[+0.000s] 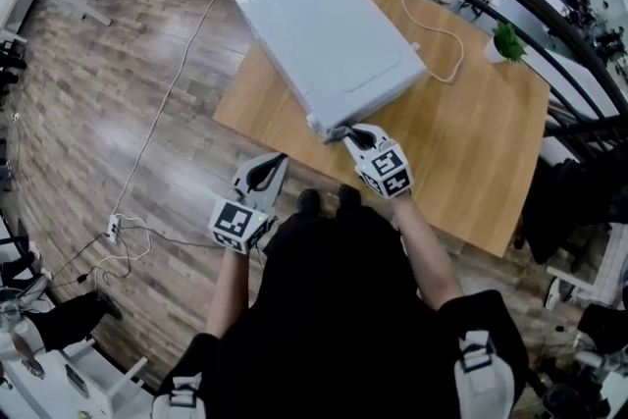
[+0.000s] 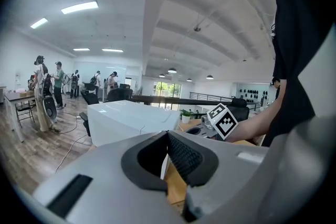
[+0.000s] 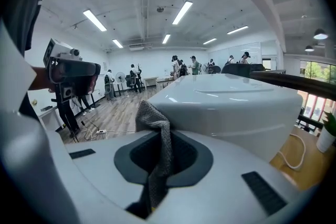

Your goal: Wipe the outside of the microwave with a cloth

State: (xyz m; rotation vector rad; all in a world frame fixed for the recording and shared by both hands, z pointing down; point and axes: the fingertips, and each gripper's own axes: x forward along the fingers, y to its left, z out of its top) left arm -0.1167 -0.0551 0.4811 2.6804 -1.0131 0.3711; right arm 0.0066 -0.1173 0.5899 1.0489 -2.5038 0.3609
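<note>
Evidently the right gripper [image 1: 355, 136], near the frame's centre, pinches a grey woven cloth [image 3: 156, 136] tight between its jaws. It holds the cloth at the near corner of the white boxy microwave [image 1: 329, 34] on the light wooden table [image 1: 471, 162], well placed for wiping. The left gripper [image 1: 273, 170], at lower left, hangs beyond the table edge out of the way, its jaws seemingly closed on nothing.

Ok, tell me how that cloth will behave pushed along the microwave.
Probably floppy: the cloth sags in folds where the right gripper pinches it. Likely light, since a thin pinch holds it. Its coarse weave should drag rather than slide on the smooth microwave.
</note>
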